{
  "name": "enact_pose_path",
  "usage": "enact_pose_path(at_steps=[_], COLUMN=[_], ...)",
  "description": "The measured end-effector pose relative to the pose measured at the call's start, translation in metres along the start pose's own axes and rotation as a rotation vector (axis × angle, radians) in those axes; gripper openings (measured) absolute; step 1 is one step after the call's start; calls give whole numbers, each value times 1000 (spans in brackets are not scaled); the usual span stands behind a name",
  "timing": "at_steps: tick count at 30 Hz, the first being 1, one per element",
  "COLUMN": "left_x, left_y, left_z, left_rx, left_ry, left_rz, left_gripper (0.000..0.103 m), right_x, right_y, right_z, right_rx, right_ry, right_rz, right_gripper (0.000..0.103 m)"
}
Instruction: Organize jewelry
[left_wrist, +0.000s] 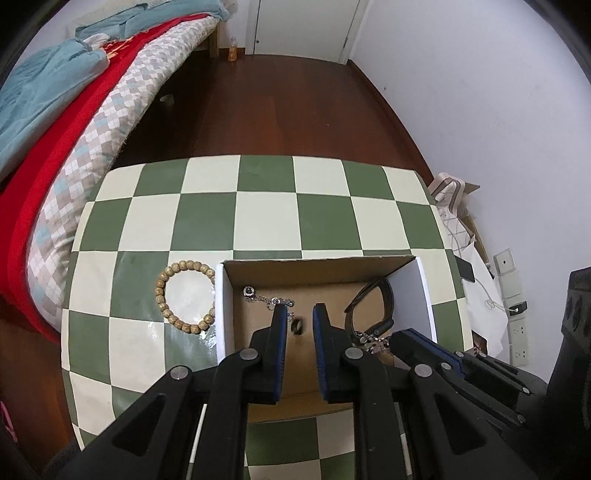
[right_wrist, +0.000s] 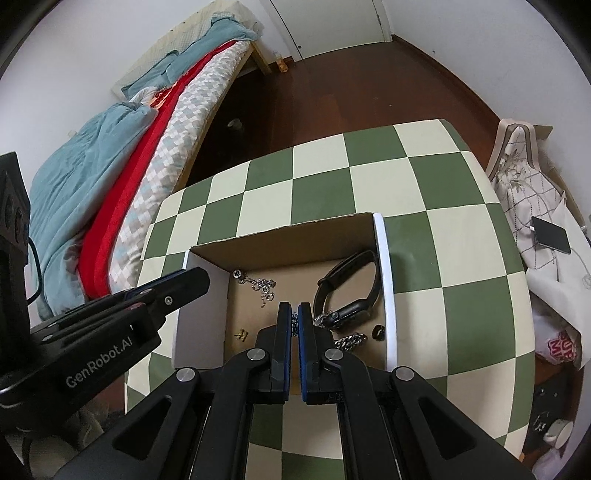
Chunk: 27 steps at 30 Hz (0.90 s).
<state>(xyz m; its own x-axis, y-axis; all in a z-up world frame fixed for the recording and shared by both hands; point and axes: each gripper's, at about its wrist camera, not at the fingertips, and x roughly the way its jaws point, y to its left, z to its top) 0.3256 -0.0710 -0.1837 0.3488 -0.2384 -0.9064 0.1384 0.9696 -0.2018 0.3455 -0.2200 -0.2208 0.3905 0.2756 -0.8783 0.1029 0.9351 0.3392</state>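
An open cardboard box (left_wrist: 317, 263) (right_wrist: 280, 225) stands on the checkered table. Inside lie a black smartwatch (left_wrist: 373, 306) (right_wrist: 351, 295), a silver chain bracelet (left_wrist: 267, 297) (right_wrist: 263, 286), a small ring (left_wrist: 297, 328) and a small gold piece (right_wrist: 242, 335). My left gripper (left_wrist: 300, 314) hangs open over the box floor with the ring between its fingers' line. My right gripper (right_wrist: 294, 312) is shut on a silver chain (right_wrist: 351, 340) that trails toward the watch. A wooden bead bracelet (left_wrist: 184, 295) lies on the table left of the box.
The green and cream checkered table (left_wrist: 266, 214) (right_wrist: 424, 206) has a bed (left_wrist: 74, 122) to its left. A bag with a phone (right_wrist: 550, 236) sits to the right. Wood floor (left_wrist: 277, 107) lies beyond the table.
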Motion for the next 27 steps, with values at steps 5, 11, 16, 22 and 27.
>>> enact_pose_path(at_steps=[5, 11, 16, 22, 27], left_x=[-13, -29, -48, -81, -113], left_y=[4, 12, 16, 24, 29], left_z=[2, 1, -6, -23, -43], left_rx=[-9, -7, -2, -15, -20], left_ry=[-52, -98, -163, -231, -279], left_rz=[75, 137, 190, 247, 275], left_gripper=[100, 102, 103, 103, 103], right_x=[-6, -25, -41, -66, -96], right_y=[-1, 5, 12, 21, 28], right_z=[-4, -6, -8, -14, -26], right_rx=[-5, -39, -75, -105, -89], right_ry=[-1, -40, -85, -145, -191], right_rz=[-31, -102, -236, -338, -334], right_gripper=[48, 87, 101, 103, 103])
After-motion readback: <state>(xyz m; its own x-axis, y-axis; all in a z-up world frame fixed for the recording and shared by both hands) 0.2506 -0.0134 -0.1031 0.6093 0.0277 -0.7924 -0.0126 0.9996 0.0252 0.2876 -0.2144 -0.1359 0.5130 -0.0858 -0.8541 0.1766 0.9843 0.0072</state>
